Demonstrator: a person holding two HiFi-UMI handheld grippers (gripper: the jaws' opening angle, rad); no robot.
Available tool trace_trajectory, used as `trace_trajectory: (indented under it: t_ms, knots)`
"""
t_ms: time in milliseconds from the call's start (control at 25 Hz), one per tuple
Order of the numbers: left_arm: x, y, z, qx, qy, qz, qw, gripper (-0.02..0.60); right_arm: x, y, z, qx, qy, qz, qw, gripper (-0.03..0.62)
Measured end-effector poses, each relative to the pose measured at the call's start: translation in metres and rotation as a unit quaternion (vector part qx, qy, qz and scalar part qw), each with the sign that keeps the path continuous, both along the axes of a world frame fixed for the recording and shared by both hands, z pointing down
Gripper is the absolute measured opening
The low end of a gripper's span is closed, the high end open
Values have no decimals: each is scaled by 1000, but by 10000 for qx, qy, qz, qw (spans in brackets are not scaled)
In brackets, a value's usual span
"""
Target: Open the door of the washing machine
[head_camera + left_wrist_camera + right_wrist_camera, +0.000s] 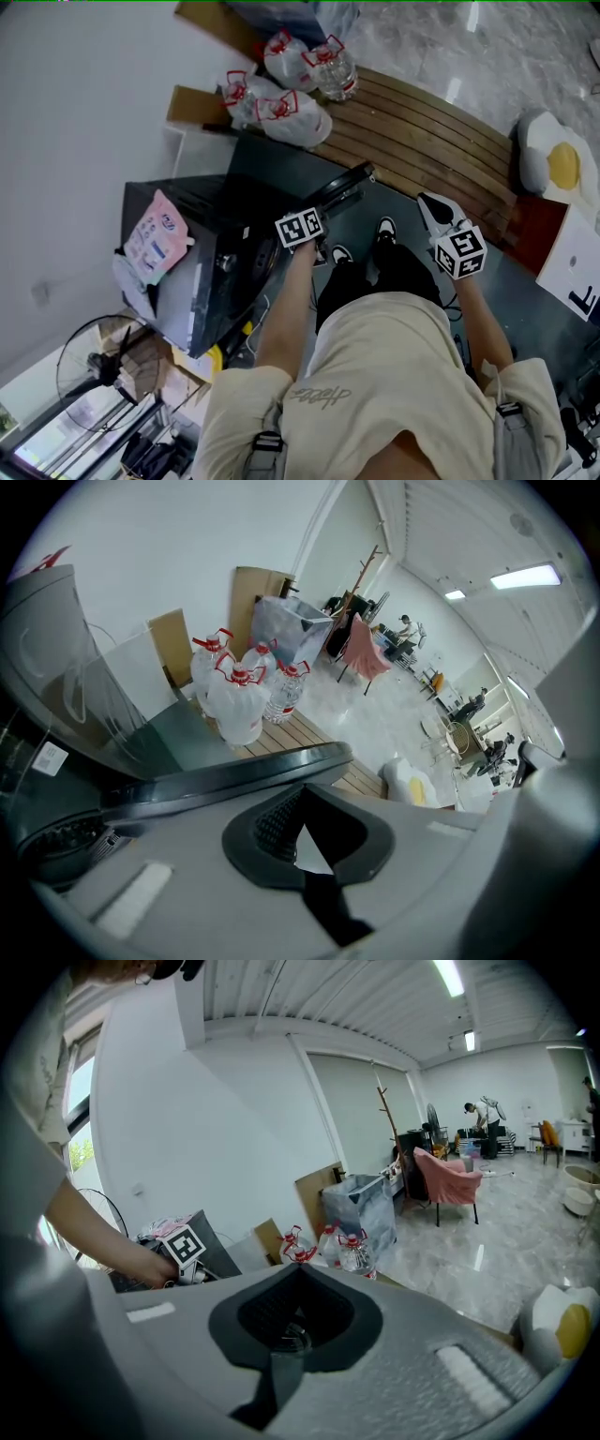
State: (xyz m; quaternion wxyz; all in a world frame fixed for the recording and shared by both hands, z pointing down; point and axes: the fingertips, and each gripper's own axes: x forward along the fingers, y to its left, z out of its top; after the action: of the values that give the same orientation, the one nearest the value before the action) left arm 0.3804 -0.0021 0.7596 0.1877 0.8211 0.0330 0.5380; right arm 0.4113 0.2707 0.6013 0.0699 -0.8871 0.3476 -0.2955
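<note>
The washing machine is standing at the left, its front facing the person. Its door is angling out from the far right corner, looking partly open already. The left gripper is sitting just near of the door's dark rim, jaws clenched together with nothing visible between them. The right gripper is hanging well apart to the right, jaws likewise closed and empty. To finish well, the left gripper is probably best pushing steadily on the rim's free edge, following the hinge's arc instead of forcing straight outward, while the right one is keeping clear.
</note>
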Motion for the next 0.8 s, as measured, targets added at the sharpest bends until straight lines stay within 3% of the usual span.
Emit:
trace_trajectory:
  t_ms: [240,800]
  knots:
    - [11,-8,0,87,48,-140,9999,18,3,9,1,-1,-36,86,10000,2]
    - [25,-16,-2,359,241,15,9991,18,-2,14,6,-10,-112,85,9999,2]
